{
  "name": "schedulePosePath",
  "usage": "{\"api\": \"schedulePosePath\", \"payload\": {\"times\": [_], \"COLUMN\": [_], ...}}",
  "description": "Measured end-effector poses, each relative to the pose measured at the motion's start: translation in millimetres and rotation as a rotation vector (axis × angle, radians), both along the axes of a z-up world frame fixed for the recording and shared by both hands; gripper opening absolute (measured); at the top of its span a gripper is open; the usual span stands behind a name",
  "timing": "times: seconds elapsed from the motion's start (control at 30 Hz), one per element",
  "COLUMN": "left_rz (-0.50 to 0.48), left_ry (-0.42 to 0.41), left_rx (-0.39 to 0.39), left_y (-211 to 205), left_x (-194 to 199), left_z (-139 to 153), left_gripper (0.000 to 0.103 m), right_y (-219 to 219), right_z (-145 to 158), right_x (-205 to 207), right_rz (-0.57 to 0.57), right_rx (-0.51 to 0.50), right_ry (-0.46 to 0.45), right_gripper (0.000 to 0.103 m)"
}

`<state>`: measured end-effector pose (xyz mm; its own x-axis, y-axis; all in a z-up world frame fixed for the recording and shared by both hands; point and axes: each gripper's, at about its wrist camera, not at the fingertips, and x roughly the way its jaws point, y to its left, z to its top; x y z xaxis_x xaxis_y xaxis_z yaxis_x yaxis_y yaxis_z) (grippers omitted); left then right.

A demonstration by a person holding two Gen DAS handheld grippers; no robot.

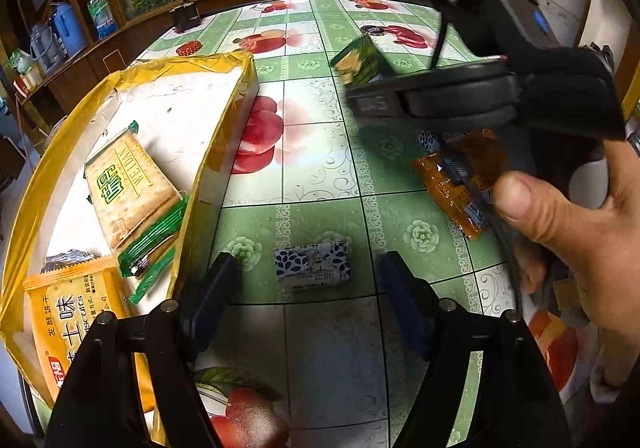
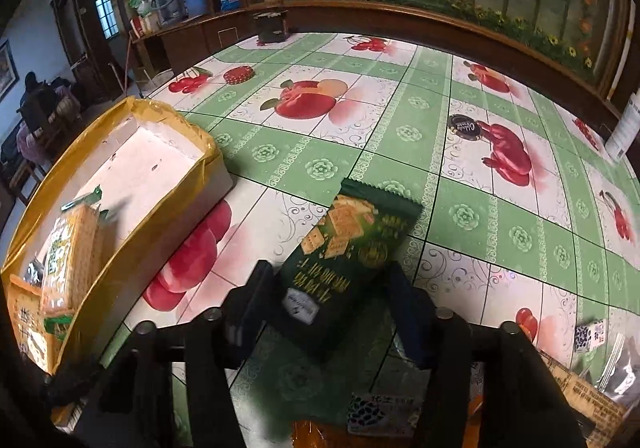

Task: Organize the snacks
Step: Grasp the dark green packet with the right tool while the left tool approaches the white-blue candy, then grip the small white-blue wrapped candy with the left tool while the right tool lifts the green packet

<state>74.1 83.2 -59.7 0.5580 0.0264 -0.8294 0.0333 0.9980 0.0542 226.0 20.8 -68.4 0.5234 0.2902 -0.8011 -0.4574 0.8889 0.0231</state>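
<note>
My left gripper [image 1: 310, 280] is open, its fingers either side of a small blue-and-white patterned snack packet [image 1: 313, 265] that lies on the tablecloth. My right gripper [image 2: 332, 288] is shut on a dark green cracker packet [image 2: 344, 248] and holds it above the table; that packet also shows in the left wrist view [image 1: 360, 62] under the right gripper's body. A yellow-lined white box [image 1: 176, 88] at the left holds a green-edged cracker pack [image 1: 128, 184] and an orange biscuit packet [image 1: 76, 312]. The box also shows in the right wrist view [image 2: 140, 152].
An orange snack packet [image 1: 456, 184] lies on the table beside the right hand. The fruit-print green tablecloth [image 1: 320, 152] covers the table. A round dark coaster [image 2: 464, 126] lies far right. More packets [image 2: 592, 332] lie at the right edge. A wooden cabinet [image 2: 400, 20] borders the back.
</note>
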Motion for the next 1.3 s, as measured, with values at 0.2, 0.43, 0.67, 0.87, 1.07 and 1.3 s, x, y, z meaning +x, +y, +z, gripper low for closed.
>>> {"api": "schedulePosePath", "payload": {"times": [0.2, 0.43, 0.67, 0.87, 1.07, 1.3], "left_rz": [-0.017, -0.017, -0.018, -0.006, 0.001, 0.024], "left_ry": [-0.003, -0.009, -0.051, -0.082, -0.125, -0.157], "left_rx": [-0.029, -0.106, -0.147, -0.185, -0.199, -0.206], "left_y": [-4.8, 5.1, 13.8, 25.4, 33.1, 47.5], "left_x": [0.7, -14.2, -31.7, -39.8, -47.2, -56.6], "left_z": [3.6, 5.3, 21.7, 37.4, 52.7, 61.8], "left_gripper": [0.03, 0.029, 0.029, 0.029, 0.029, 0.029], "right_y": [-26.7, -60.2, -81.1, -93.3, -98.3, -86.2], "right_z": [6.4, 36.4, 42.1, 42.7, 52.8, 77.8], "right_x": [-9.9, -40.0, -58.8, -68.8, -76.2, -88.9], "right_rz": [0.002, 0.012, 0.019, 0.026, 0.03, 0.072], "right_rx": [0.07, 0.207, 0.312, 0.38, 0.433, 0.472], "right_ry": [0.011, -0.015, 0.015, 0.042, 0.038, 0.005], "right_gripper": [0.008, 0.008, 0.008, 0.008, 0.007, 0.0]}}
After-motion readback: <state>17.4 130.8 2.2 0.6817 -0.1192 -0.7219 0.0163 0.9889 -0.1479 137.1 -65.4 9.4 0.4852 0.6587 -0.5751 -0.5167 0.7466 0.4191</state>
